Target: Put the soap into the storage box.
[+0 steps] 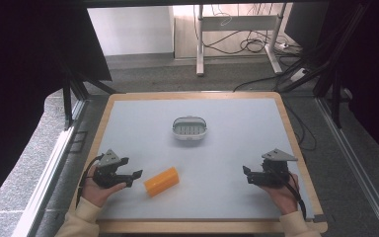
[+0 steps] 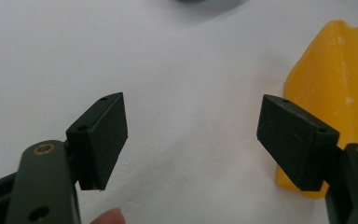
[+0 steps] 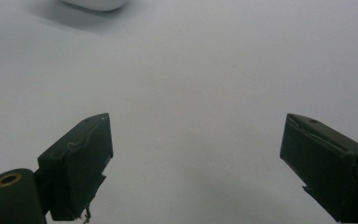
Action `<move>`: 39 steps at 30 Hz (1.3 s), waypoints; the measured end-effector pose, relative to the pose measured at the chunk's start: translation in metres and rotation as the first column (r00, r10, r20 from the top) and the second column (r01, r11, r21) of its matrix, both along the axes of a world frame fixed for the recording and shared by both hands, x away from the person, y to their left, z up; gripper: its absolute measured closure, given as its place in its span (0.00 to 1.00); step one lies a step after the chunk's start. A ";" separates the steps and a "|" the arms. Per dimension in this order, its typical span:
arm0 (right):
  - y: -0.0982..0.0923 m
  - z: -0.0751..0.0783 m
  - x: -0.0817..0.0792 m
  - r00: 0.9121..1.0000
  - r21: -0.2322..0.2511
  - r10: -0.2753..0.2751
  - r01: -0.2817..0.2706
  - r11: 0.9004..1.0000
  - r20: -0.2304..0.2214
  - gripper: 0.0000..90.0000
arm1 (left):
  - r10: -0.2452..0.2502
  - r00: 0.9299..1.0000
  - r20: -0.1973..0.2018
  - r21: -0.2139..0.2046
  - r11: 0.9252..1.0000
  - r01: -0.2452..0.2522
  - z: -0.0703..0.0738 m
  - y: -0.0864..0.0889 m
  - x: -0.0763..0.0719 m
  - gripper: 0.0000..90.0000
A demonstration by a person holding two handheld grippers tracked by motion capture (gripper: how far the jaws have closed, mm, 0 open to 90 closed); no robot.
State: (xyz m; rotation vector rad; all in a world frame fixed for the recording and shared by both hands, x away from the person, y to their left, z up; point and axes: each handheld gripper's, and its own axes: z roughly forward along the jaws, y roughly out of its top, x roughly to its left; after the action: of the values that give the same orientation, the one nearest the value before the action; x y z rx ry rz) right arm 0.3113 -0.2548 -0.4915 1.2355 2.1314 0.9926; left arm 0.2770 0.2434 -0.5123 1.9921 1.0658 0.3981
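- Since the yellow block lies just beside the left gripper, that gripper is the nearer one; the right gripper sits well apart, across a bare stretch of the table
- The block rests flat on the table's near part, left of the middle; a small white basket stands farther back, near the table's centre, well apart from both grippers
- In the high view the block's long axis runs on a slant, its far end rising toward the right; the left gripper points toward the block's near-left end, so the axis lies roughly in line with the jaws' reach, not across it
- In the left gripper view the block is off to the right, partly behind the right-hand jaw, not in the gap; the jaws stand wide apart with bare table between them, holding nothing
- In the right gripper view its jaws are likewise spread wide over bare table, empty; the basket's edge shows at the top
- My judgement: the coming move turns on shifting the left gripper sideways toward the block, and likely turning the wrist, so that the jaws straddle the block's short width rather than meeting it end-on; the risk is the right-hand jaw nudging the block aside before the gap is centred
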 end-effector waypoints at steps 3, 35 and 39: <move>-0.001 -0.002 0.002 1.000 0.022 0.001 -0.001 1.000 -0.011 0.13 | 0.002 1.000 -0.005 0.012 1.000 -0.001 0.000 0.002 -0.001 0.27; -0.003 -0.003 -0.005 0.999 0.083 -0.007 0.005 0.997 0.031 0.17 | -0.018 0.999 -0.051 -0.016 1.000 0.017 0.030 -0.014 -0.001 0.32; -0.005 0.000 -0.007 0.999 0.099 -0.020 0.016 0.995 0.040 0.19 | -0.044 0.998 -0.053 -0.015 0.999 0.043 0.036 -0.019 0.000 0.33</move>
State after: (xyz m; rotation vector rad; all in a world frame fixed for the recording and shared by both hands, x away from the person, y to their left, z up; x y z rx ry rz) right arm 0.3042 -0.2598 -0.4918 1.2673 2.0590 1.1176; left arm 0.2767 0.2242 -0.4758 2.0199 1.0536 0.3152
